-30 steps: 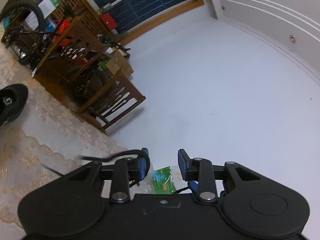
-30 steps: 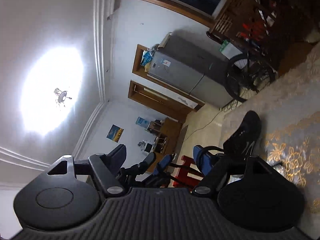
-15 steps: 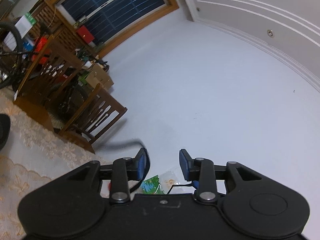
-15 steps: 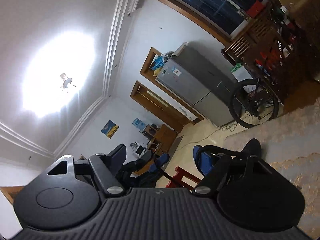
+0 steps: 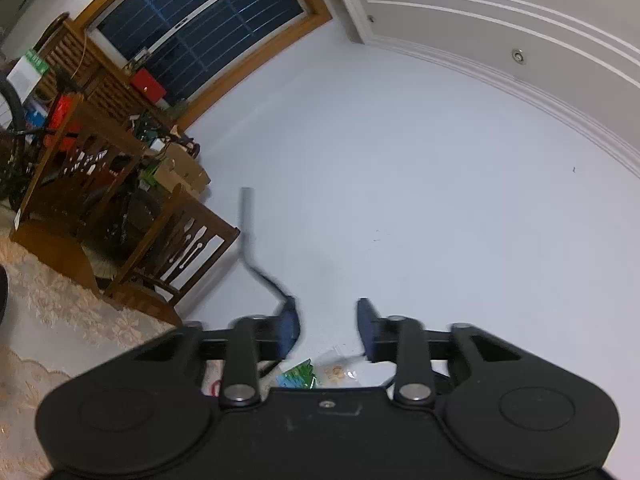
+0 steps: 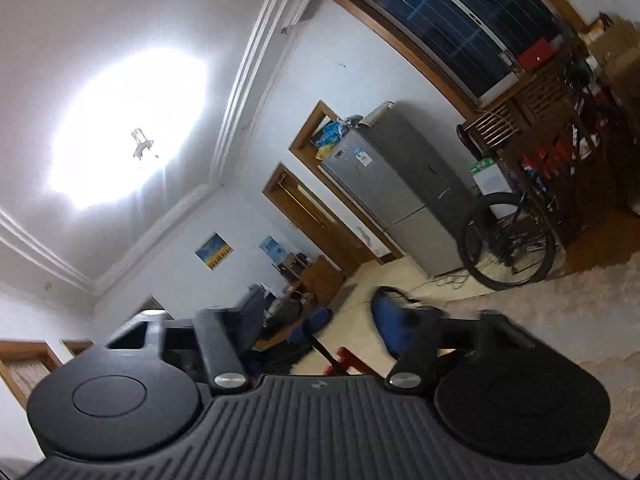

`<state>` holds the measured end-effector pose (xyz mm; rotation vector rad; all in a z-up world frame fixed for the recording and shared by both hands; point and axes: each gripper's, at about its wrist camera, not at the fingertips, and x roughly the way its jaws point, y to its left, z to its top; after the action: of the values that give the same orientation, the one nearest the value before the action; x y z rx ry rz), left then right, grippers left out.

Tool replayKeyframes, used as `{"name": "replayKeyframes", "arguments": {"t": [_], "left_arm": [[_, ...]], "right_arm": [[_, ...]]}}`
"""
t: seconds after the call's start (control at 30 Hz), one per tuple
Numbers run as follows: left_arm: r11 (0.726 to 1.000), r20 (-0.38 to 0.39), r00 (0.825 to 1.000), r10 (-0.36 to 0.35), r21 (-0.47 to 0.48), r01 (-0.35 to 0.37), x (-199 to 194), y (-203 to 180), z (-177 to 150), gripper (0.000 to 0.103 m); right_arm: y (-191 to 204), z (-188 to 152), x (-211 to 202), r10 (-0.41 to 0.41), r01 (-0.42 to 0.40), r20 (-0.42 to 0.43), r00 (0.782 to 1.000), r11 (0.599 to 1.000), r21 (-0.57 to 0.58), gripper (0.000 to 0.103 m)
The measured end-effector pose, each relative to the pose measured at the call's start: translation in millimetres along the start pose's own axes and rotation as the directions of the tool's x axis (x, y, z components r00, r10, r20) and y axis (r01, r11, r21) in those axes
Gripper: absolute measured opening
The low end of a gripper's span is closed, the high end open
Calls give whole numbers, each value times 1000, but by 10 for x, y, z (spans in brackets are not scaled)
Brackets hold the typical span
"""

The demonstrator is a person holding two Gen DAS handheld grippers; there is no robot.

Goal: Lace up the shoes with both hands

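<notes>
My left gripper (image 5: pixel 328 328) is open and points up at the white wall. A black shoelace (image 5: pixel 256 264) hangs blurred off its left finger and sticks upward, not clamped. The edge of the black shoe (image 5: pixel 2 296) just shows at the far left on the lace tablecloth (image 5: pixel 48 320). My right gripper (image 6: pixel 320 320) is open and tilted up toward the room. A thin black lace (image 6: pixel 394 294) loops over its right finger (image 6: pixel 390 324). The shoe does not show in the right wrist view.
Wooden chairs (image 5: pixel 176 248) and a cluttered shelf (image 5: pixel 80 92) stand behind the table. A snack packet (image 5: pixel 300 372) lies below the left gripper. A fridge (image 6: pixel 404 192), a bicycle wheel (image 6: pixel 508 240) and a bright ceiling lamp (image 6: pixel 140 148) fill the right wrist view.
Both grippers have tilted further upward, away from the table. The shoe has slid out of the right view and almost out of the left. The lace on the left finger has swung up.
</notes>
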<state>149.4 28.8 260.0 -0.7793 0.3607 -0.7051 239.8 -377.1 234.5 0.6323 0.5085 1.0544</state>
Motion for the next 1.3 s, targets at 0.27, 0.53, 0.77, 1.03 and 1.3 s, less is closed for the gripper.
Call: {"name": "replayKeyframes", "arguments": {"t": [0.27,0.53,0.77,1.03,1.3], "left_arm": [[988,5,999,50,145,-50,30,-182,-43,1],[971,51,996,68,226,-78,-68,-366,73,1],[967,63,995,78,237,-91,-45,-420,62,1],[944,103,991,87,311,-115,-90,-594,147,1],[953,102,994,37,297,-66,-86,-763,227,1]], "right_arm": [[51,-132,101,-112,109,-9,994,984,-138,1],[463,-237,60,-251,328,218,943,806,-493,2],[741,-396,201,-298,430,310,903,638,-639,1],[1098,-757,439,-317,499,421,850,231,-835,1],[1018,-869,425,-359,491,392,847,246,-836,15]]}}
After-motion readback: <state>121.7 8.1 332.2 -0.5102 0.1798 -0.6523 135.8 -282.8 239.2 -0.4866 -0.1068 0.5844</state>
